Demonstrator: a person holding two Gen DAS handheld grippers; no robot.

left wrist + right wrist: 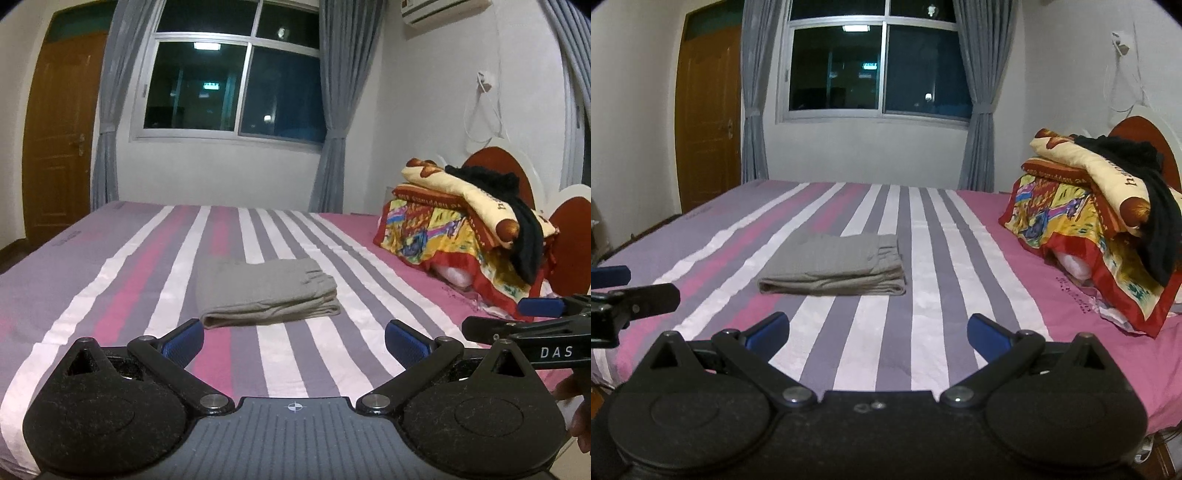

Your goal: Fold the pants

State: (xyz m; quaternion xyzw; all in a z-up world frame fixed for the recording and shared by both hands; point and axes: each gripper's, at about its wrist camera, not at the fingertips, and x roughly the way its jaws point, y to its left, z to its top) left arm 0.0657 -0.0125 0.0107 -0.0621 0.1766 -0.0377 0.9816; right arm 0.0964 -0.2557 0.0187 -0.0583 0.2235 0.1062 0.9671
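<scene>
Striped bed (pixel 942 258) fills the room; a heap of bright bedding (pixel 1100 221) sits at the headboard end. Grey pants (pixel 833 267) lie mid-bed, a compact stacked rectangle, apart from both tools. Left gripper (pixel 293 341) spread, holding nothing; right gripper (pixel 877 334) likewise spread and empty, both near the bed's edge. Judgement: fold looks finished. If tidying, press edges flat lightly; don't drag layers askew.

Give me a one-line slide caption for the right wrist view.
Grey pants lie folded on the striped bed; right gripper open and clear, bedding pile at the headboard.
</scene>
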